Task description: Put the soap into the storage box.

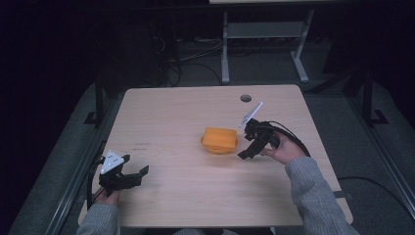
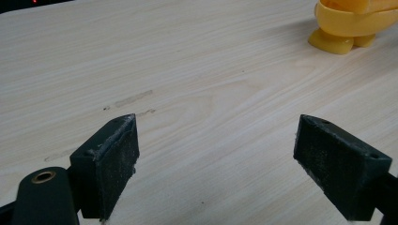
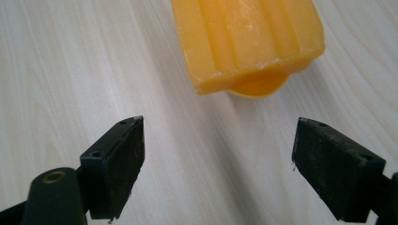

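An orange ribbed plastic piece [image 1: 219, 139] lies near the middle of the wooden table [image 1: 186, 105], resting on a rounded orange base. My right gripper [image 1: 247, 151] hovers just right of it, tilted down, jaws wide apart with nothing between them. In the right gripper view the orange piece [image 3: 248, 42] lies just ahead of the right gripper [image 3: 218, 159], apart from the fingertips. My left gripper [image 1: 134, 169] stands open near the table's front left. The left gripper view looks past the open left gripper [image 2: 216, 161] at bare wood, with the orange piece [image 2: 352, 23] far off at top right.
A round cable hole [image 1: 245, 98] sits near the table's far edge. Beyond the table stand white desk legs [image 1: 225, 49] and cables on a dark floor. Faint scuff marks [image 2: 133, 98] mark the wood ahead of the left gripper.
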